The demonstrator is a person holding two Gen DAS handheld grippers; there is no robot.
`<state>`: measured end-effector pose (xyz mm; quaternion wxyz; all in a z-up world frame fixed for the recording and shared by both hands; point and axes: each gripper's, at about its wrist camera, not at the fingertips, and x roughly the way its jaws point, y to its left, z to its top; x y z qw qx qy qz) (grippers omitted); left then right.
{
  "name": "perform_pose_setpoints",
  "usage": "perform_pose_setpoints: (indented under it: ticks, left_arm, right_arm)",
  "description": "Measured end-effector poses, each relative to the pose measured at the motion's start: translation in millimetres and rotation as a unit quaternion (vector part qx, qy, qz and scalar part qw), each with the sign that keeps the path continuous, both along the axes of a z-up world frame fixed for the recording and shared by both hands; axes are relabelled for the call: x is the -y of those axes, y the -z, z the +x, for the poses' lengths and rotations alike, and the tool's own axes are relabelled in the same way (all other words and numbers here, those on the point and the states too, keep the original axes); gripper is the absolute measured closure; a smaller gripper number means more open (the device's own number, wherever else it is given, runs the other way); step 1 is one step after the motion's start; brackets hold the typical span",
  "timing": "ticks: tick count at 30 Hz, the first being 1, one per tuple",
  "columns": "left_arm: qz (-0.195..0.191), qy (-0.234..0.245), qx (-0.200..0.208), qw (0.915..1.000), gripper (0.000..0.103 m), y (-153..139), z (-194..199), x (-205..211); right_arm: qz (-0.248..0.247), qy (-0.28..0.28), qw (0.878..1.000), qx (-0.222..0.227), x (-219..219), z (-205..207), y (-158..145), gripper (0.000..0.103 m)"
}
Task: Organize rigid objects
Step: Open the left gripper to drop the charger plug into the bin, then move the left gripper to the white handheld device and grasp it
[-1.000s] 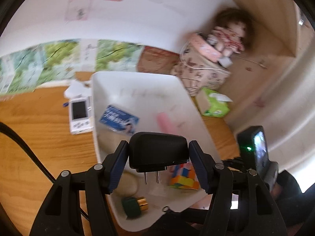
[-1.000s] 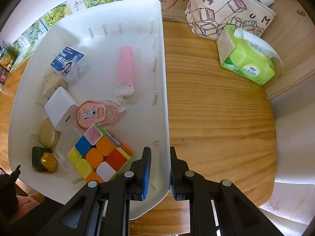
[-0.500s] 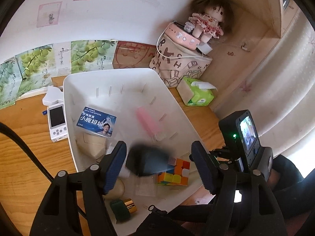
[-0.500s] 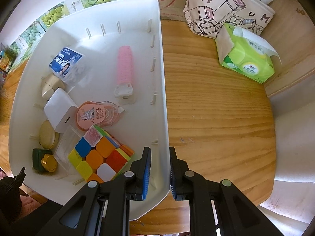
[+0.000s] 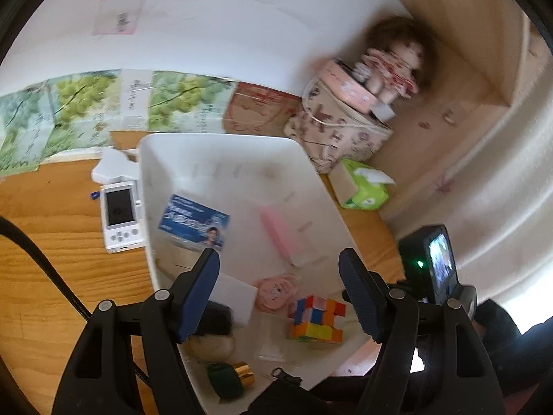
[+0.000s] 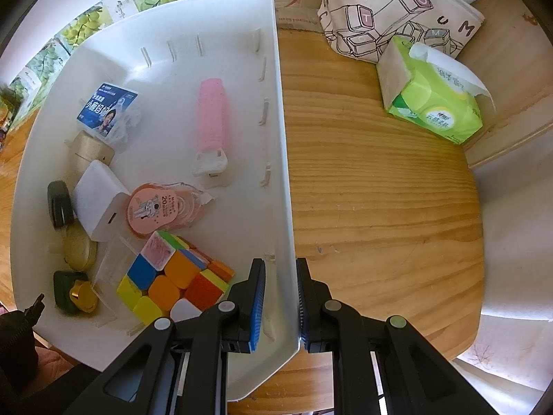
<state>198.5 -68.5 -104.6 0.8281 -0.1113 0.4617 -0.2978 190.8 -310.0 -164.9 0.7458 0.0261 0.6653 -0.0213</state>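
One black plug adapter (image 6: 59,204) lies in the white bin (image 6: 221,14) by its left wall, beside a white charger block (image 6: 98,200). The left tool (image 5: 280,290) hangs above, its jaws spread, just opened, nothing between them. The right tool (image 6: 280,306) pinches the bin's right wall on the wooden counter (image 6: 380,207).

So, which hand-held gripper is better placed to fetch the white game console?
The left hand-held gripper: it is open and empty, with the game console nearby. The right hand-held gripper is clamped on the bin wall.
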Motion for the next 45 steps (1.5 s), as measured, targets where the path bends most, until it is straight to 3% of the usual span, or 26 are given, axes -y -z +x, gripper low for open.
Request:
perform_pose_setpoints:
  ticks: [7, 13, 20, 25, 32, 34, 37, 40, 45]
  left_arm:
    - [-0.003, -0.070, -0.018, 0.9974, 0.028, 6.3, 23.7, -38.4]
    - [0.043, -0.127, -0.020, 0.9907, 0.028, 9.1, 44.6, -70.9]
    - [0.112, -0.194, -0.041, 0.9738, 0.028, 24.8, 73.8, -103.8]
    - [0.133, -0.202, -0.060, 0.9685, 0.028, 39.3, 90.2, -114.0]
    - [0.131, -0.162, -0.091, 0.9738, 0.028, 68.1, 107.0, -111.6]
    - [0.121, -0.136, -0.078, 0.9802, 0.028, 70.6, 109.0, -109.1]
    - [0.144, -0.072, -0.050, 0.9856, 0.028, 72.4, 113.4, -101.0]
    - [0.181, -0.015, -0.004, 0.9833, 0.028, 73.5, 113.9, -91.7]
    - [0.191, 0.059, 0.029, 0.9794, 0.028, 79.4, 111.9, -83.1]
  right_arm:
    - [0.002, -0.002, 1.000, -0.001, 0.7, 6.2, 2.0, 0.086]
    - [0.001, -0.004, 1.000, 0.000, -1.1, 14.4, 1.0, 0.086]
    - [-0.001, -0.008, 1.000, 0.004, -4.9, 25.7, -3.8, 0.086]
    - [-0.003, -0.012, 1.000, -0.001, -6.7, 36.7, -3.3, 0.086]
    - [-0.009, -0.010, 1.000, -0.008, -11.0, 46.3, -4.0, 0.086]
    - [-0.012, -0.008, 1.000, -0.014, -11.3, 48.0, -3.6, 0.086]
    - [-0.014, -0.008, 1.000, -0.020, -11.0, 50.3, -1.7, 0.086]
    - [-0.018, -0.010, 0.999, -0.026, -11.8, 53.0, 1.0, 0.086]
    - [-0.021, -0.009, 0.999, -0.040, -13.6, 57.5, 5.3, 0.086]
